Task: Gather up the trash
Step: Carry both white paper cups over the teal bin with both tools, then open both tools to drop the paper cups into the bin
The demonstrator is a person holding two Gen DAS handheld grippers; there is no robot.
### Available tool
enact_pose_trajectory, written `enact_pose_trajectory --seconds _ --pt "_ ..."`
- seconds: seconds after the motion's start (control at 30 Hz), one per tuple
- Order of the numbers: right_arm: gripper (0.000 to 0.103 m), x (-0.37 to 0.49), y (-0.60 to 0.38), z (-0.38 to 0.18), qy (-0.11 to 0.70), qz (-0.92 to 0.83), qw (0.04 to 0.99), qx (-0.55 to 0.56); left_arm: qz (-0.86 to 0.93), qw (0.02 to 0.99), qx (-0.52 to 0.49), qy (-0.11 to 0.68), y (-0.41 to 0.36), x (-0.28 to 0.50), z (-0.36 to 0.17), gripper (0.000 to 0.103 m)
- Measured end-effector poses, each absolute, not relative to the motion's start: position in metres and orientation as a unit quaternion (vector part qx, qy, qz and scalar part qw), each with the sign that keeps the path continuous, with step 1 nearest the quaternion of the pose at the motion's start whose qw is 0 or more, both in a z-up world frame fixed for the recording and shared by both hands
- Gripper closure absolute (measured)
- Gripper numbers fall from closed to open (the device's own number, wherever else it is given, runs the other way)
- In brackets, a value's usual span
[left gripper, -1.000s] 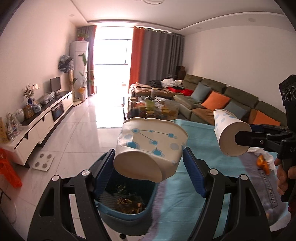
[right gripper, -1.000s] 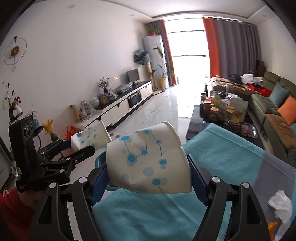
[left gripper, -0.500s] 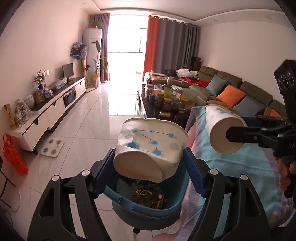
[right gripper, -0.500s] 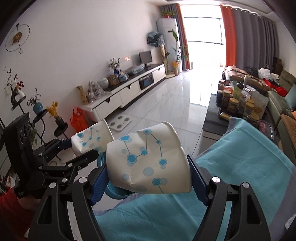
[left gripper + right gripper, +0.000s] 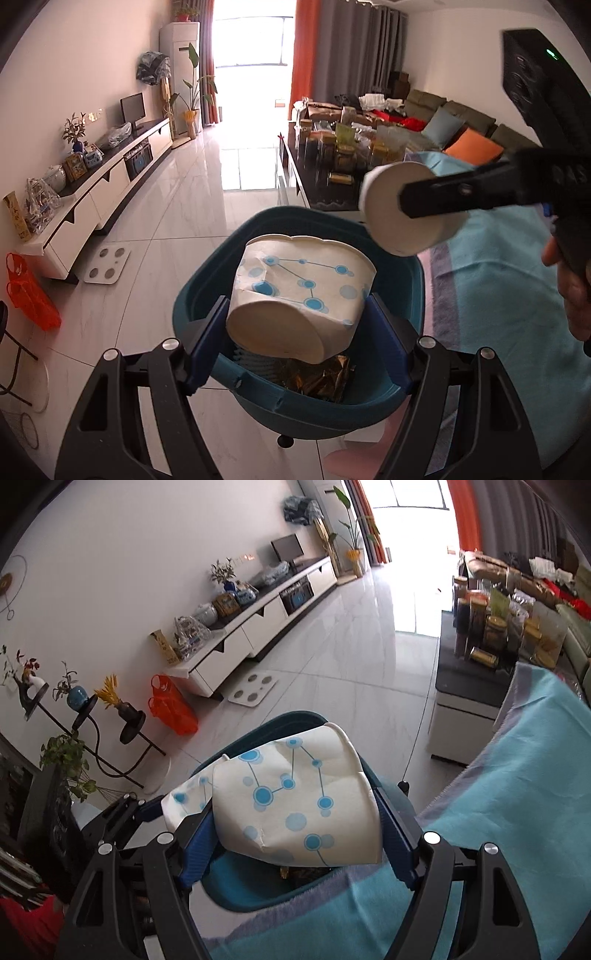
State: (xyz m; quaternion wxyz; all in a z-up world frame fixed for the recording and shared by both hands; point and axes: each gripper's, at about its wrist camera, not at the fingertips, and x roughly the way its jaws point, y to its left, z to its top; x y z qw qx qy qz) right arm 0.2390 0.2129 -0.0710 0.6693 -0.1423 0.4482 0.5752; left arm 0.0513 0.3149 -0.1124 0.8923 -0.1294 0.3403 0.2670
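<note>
Since the earlier frames, both grippers have been lowered and swung over the dark teal bin (image 5: 369, 410), which was then only partly under them and is now directly beneath. On the left, the left gripper (image 5: 297, 325) is seen with its jaws pinching a crumpled paper cup (image 5: 301, 295) by its sides, held tilted just above the bin's opening, over a gold wrapper (image 5: 317, 380) already inside. To the right, the right gripper (image 5: 295, 819) is likewise clamped on a second paper cup (image 5: 295, 805), poised over the bin's rim beside the cloth-covered table (image 5: 517, 812). The drop-off step is judged to be in hand. Next, both jaws are to be spread so each cup falls inside, not onto the floor.
</note>
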Motion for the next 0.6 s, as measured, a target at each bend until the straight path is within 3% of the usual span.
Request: enact_pose_trajectory --seconds 0.6 --pt "0.021 0.247 0.240 -0.085 0.467 0.564 0.666 -0.143 0.274 0.883 -0.119 0.363 0.327 0.077 -0.140 0.026"
